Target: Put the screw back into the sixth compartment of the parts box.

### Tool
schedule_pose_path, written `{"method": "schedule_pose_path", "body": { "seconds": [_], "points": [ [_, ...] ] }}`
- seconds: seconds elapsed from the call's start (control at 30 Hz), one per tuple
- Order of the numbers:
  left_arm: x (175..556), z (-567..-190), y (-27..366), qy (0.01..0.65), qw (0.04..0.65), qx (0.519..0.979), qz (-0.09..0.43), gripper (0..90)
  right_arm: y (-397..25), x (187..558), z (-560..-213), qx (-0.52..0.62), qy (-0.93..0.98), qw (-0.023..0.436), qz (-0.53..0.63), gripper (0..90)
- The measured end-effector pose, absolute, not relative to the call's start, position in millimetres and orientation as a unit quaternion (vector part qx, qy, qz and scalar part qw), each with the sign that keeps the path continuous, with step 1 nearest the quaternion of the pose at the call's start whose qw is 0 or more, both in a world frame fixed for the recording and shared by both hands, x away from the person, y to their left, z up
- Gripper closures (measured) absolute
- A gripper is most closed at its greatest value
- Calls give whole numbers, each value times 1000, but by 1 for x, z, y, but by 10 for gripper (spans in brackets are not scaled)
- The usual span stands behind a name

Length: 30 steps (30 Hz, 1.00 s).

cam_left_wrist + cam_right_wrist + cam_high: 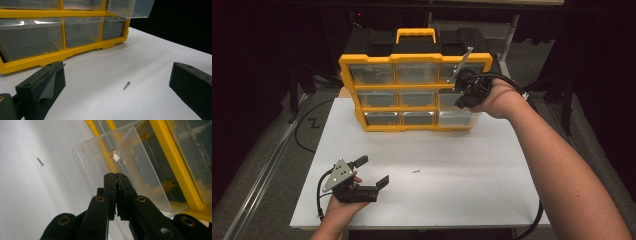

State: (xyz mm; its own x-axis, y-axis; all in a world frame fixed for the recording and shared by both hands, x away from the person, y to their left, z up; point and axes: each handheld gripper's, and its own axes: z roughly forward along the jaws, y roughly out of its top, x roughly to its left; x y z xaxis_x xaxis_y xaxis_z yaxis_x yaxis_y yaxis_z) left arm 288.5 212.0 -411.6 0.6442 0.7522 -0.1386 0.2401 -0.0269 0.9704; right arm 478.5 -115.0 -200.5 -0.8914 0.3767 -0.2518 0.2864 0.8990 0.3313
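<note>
**Yellow drawer cabinet, one drawer pulled out, one screw loose on the table**

Yellow plastic frames the drawer cabinet (414, 58), which stands at the far edge of my white table (452, 200) with a yellow handle on its black top. I count nine clear drawers in three rows of three. Through the clear fronts I cannot make out anything inside them, and I can read no label or writing anywhere on the cabinet.

One drawer (455, 118), at the bottom right of the cabinet, is slid partway out toward me. My right gripper (460, 89) is up at the cabinet's right side; in the right gripper view its jaws are pressed together on the drawer's clear front wall (110, 157), and the drawer looks empty from there.

A single small screw (416, 171) lies flat on the table in front of the cabinet, well apart from it. My left gripper (372, 171) rests near the screw, on its left, jaws spread wide with nothing between them; the left gripper view shows the screw (126, 85) lying ahead, between the two pads.
</note>
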Motion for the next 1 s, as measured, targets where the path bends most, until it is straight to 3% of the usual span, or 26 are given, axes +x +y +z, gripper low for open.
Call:
{"method": "schedule_pose_path", "body": {
  "seconds": [0.33, 0.4, 0.47, 1.0],
  "points": [
    [288, -411, 212, 362, 596, 684, 214, 11, -115, 479, -200, 173, 961, 156, 148, 885],
    [288, -411, 212, 362, 597, 683, 214, 11, -116, 479, -199, 184, 959, 154, 153, 774],
    [288, -412, 212, 364, 597, 682, 214, 11, -117, 479, -198, 183, 958, 154, 157, 754],
    [288, -412, 211, 362, 596, 684, 215, 11, -113, 452, -196, 162, 962, 146, 163, 737]
  ]
}}
